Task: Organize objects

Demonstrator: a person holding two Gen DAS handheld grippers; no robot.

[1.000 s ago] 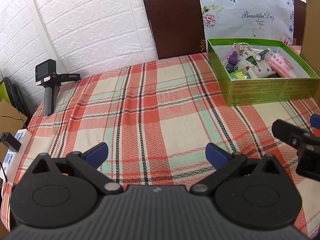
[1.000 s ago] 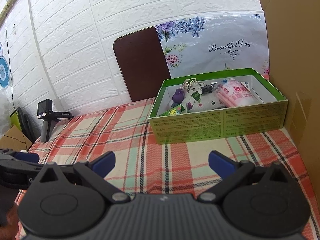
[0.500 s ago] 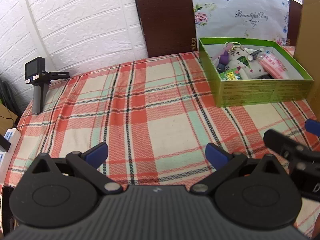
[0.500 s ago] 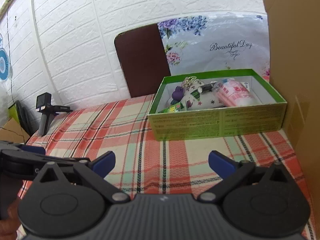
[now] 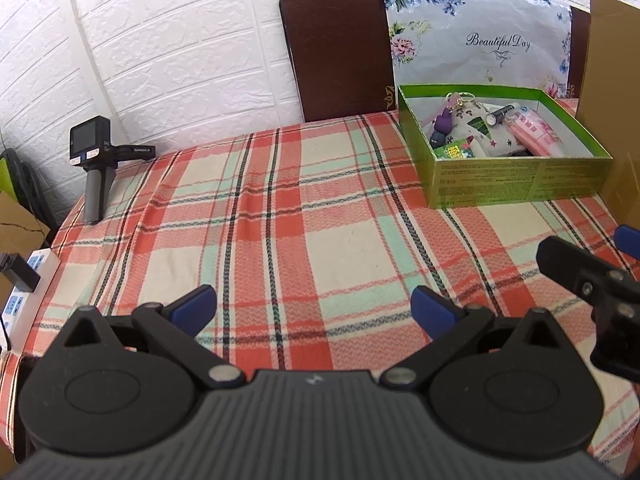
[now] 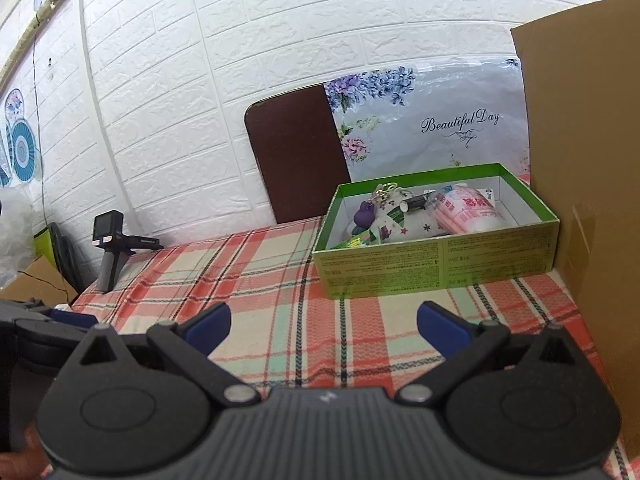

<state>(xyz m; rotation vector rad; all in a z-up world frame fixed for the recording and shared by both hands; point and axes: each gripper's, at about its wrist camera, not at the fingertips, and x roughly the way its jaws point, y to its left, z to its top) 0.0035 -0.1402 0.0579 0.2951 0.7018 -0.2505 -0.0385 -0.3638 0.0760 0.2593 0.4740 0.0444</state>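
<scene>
A green box (image 5: 516, 184) stands at the far right of the plaid table and also shows in the right wrist view (image 6: 436, 268). It holds a pink packet (image 5: 536, 134), a white patterned pouch (image 5: 472, 130), a purple toy (image 5: 443, 125), a small black tube (image 5: 500, 114) and a green packet (image 5: 454, 152). My left gripper (image 5: 314, 308) is open and empty above the near table. My right gripper (image 6: 324, 326) is open and empty, well short of the box; it shows at the right edge of the left wrist view (image 5: 592, 276).
A black handheld camera on a grip (image 5: 96, 168) stands at the far left table edge. A cardboard panel (image 6: 588, 184) rises at the right beside the box. A brown chair back (image 5: 336, 48) and a floral bag (image 5: 476, 44) stand behind. A power strip (image 5: 24, 284) lies left.
Both grippers have drifted slightly, so the box and camera shift a little in view. Both stay open and empty. Nothing on the table has moved.
</scene>
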